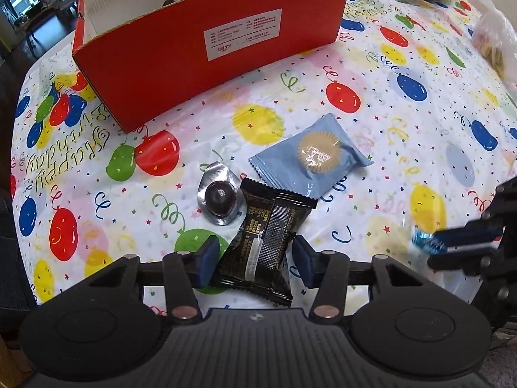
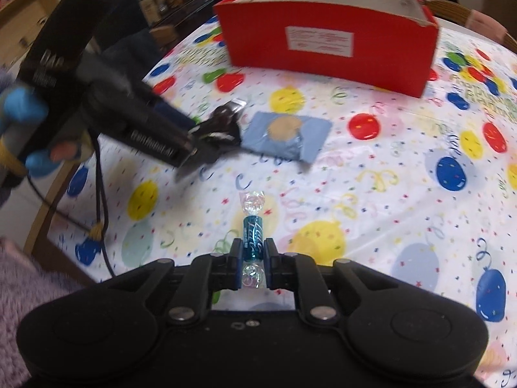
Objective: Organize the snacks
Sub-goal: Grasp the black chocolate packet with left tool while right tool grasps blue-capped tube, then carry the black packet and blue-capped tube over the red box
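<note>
Pinching a black snack packet (image 1: 261,242) at its crinkled waist with the left tool (image 1: 255,258), one blue pad against each side, the packet's lower end close under the camera and its upper end reaching away over the balloon-printed surface (image 1: 387,129). Gripping a teal twist-wrapped candy (image 2: 253,231) with the right tool (image 2: 253,258), pads pressed together on the wrapper's middle, one clear twisted end sticking out ahead and the other tucked back between the fingers, held clear above the surface and off to the right of the left tool. Just beyond the black packet and touching its upper left corner, a dark round chocolate in a silver foil cup (image 1: 219,197). Beside that to the right, a pale blue packet (image 1: 310,158) lying flat, a round biscuit showing through its window, its near edge meeting the black packet's top. Farther back, an open red cardboard box (image 1: 200,58) standing upright with a white label on its near wall, well apart from the loose snacks. At the far right edge, blurred clear plastic bags (image 1: 494,42).
</note>
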### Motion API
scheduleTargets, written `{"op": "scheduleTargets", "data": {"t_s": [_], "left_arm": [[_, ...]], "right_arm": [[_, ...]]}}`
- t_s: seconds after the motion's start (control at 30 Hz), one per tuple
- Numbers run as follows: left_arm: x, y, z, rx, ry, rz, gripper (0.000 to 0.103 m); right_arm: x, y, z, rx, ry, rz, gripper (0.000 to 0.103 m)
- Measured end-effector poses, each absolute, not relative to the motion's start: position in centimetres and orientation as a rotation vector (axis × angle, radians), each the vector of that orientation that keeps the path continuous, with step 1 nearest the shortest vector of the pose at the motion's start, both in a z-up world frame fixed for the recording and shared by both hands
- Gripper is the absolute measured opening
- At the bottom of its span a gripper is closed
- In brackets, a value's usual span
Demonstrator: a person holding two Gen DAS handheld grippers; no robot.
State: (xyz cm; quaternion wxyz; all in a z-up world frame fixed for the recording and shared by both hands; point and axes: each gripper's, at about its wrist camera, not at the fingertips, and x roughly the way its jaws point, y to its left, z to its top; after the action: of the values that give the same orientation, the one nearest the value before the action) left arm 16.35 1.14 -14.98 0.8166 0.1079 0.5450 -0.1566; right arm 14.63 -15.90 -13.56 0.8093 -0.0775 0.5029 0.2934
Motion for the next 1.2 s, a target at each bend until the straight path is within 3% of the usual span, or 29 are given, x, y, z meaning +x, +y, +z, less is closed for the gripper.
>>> {"op": "scheduleTargets", "data": {"t_s": [0.03,0.37,0.7,1.2], "left_arm": [[16.4,1.0,-15.0,0.232,1.164,-0.334,0.039],[16.6,1.8,-14.8,0.113,1.182,-0.281,0.032],[16.2,3.5,-13.4,0.004,1.172,-0.241,0.031],[17.3,3.2,-6.3,-0.051,1.027,-0.174,0.031]], "right_arm": [[14.8,-16.1,-13.4,-0.155,1.073,0.615,0.011],[16.7,-17.9,-12.2,-0.008,1.055,0.498,0.011],[18.2,-18.9,-10.2,0.06,1.018,0.464,0.011],[22.5,-19.2,-5.1,0.078,0.899,0.484,0.011]]}}
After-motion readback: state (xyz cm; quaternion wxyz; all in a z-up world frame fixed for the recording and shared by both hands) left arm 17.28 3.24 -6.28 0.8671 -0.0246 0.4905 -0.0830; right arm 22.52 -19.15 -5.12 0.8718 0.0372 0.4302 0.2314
